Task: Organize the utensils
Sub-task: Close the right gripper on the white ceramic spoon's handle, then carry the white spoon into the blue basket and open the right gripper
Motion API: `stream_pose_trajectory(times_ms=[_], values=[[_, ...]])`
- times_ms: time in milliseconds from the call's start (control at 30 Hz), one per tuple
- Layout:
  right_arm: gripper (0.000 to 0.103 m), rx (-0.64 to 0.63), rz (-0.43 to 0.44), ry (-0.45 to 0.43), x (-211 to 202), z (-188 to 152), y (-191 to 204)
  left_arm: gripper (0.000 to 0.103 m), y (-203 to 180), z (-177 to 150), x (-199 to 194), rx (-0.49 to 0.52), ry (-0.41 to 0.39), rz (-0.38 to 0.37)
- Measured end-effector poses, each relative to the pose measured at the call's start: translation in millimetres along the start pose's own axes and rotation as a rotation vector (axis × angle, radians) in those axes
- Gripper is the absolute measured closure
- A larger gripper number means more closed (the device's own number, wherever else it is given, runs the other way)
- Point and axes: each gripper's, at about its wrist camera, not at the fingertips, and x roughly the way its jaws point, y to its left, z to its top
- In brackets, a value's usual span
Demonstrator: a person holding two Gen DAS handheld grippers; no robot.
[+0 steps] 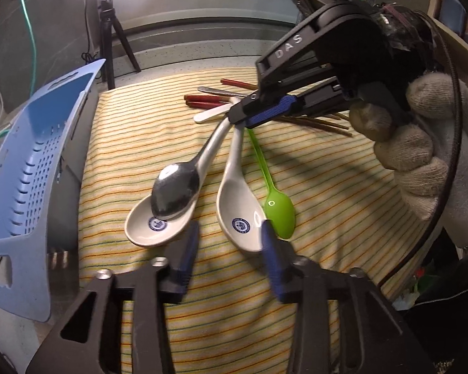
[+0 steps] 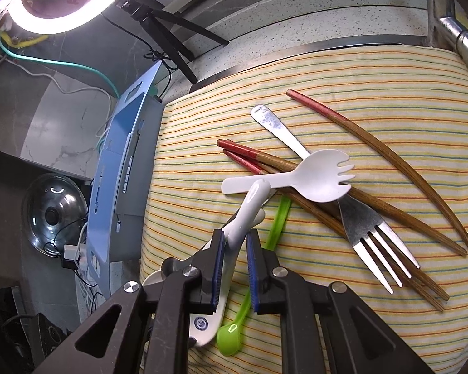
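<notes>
My right tool (image 2: 235,260) is clamped on a white soup spoon's (image 2: 245,215) handle over the striped cloth (image 2: 390,99). My left tool (image 1: 227,249) hangs apart above two spoon bowls. Chopsticks (image 2: 374,143) lie beyond.

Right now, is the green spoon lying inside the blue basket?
No, the green spoon lies on the striped cloth beside a white spoon, outside the blue basket.

Probably a home kitchen (speckled stone counter (image 2: 296,15), glass pot lid (image 2: 54,213), faucet (image 2: 461,40)).
</notes>
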Motion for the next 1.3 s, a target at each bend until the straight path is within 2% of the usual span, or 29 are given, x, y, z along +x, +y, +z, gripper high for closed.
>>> stream_pose_trajectory(times_ms=[33,133,233,300,433,767,1033,1300], values=[[0.09,-0.004,-0.008,-0.003,0,0,0,0.045,0,-1,0,-0.004,0.002,-0.011],[0.09,0.007,-0.008,-0.001,1,0,-1,0.044,-3,-5,4,-0.001,0.017,-0.009],[0.09,0.013,-0.006,0.0,1,0,-2,0.046,-12,-10,5,0.06,-0.006,0.043],[0.09,0.014,-0.005,0.003,1,0,-2,0.061,-17,-11,7,0.094,-0.014,0.07],[0.09,0.007,-0.013,0.002,0,-1,0,0.067,-22,-12,14,0.127,-0.028,0.097],[0.091,0.007,0.008,-0.021,-20,2,12,0.067,-15,-4,-9,0.069,-0.103,0.046],[0.091,-0.075,0.045,-0.045,-29,21,62,0.067,19,10,-38,0.002,-0.174,0.055],[0.092,-0.183,0.073,-0.046,2,47,136,0.067,81,18,-52,-0.089,-0.21,0.097]])
